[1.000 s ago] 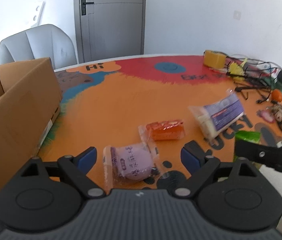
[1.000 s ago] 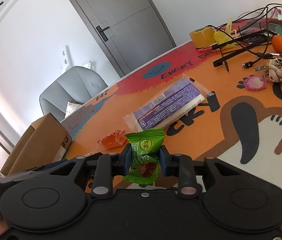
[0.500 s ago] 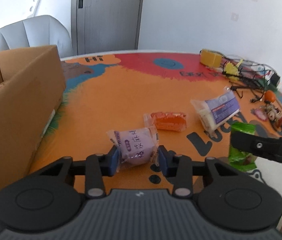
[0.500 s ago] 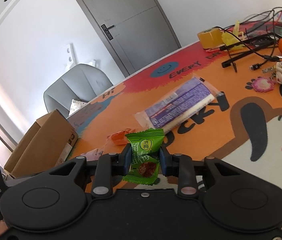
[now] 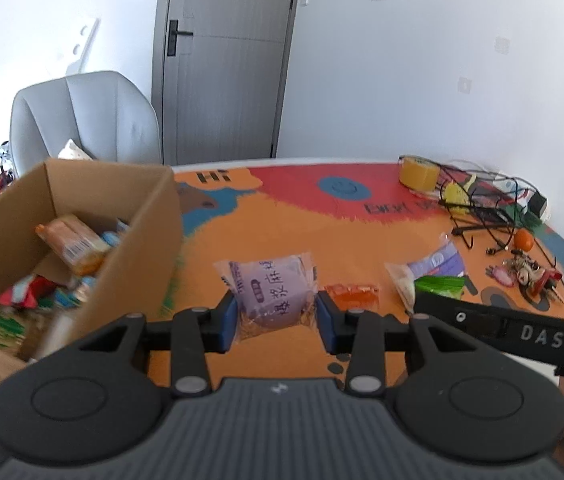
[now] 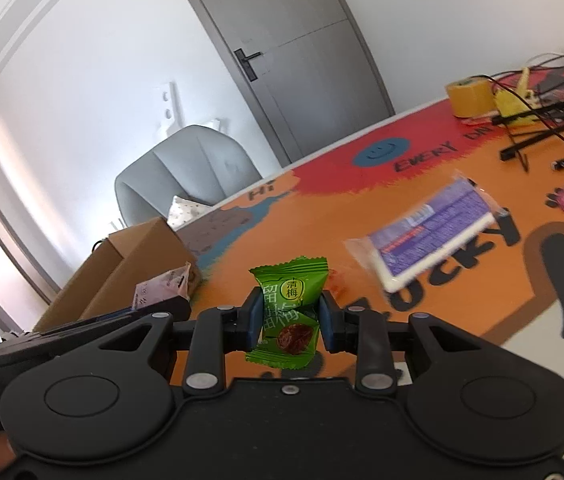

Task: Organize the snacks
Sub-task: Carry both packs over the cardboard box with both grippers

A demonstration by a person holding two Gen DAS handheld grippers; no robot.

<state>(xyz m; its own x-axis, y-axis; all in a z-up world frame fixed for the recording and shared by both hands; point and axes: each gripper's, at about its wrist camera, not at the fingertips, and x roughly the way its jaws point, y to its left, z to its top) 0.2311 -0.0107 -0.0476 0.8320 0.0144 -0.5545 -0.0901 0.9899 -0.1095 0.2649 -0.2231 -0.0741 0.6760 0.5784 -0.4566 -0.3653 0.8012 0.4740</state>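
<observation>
We have two snacks in hand. The purple snack packet [image 5: 272, 294] hangs above the desk [image 5: 282, 232], just right of the cardboard box [image 5: 138, 240], and the green plum candy [image 6: 288, 314] is up off the desk too, further right. The box already holds several snacks, so we judge the step in hand to be carrying both packets over its open top.

To do it well, we should bring each packet clear over the near wall before letting go, so the crinkly wrapper does not catch on the rim, and release one at a time over the bare part of the box floor. The purple packet is soft and puffy; we should keep the squeeze light.

The left hand-held gripper [image 5: 276, 316] is partly closed, its blue pads pinching the purple packet on both sides. The right hand-held gripper [image 6: 290, 322] is narrower, pinching the green candy at its middle.

An orange snack [image 5: 352, 296] and a long purple-white packet [image 6: 428, 236] lie on the desk, left for later.
</observation>
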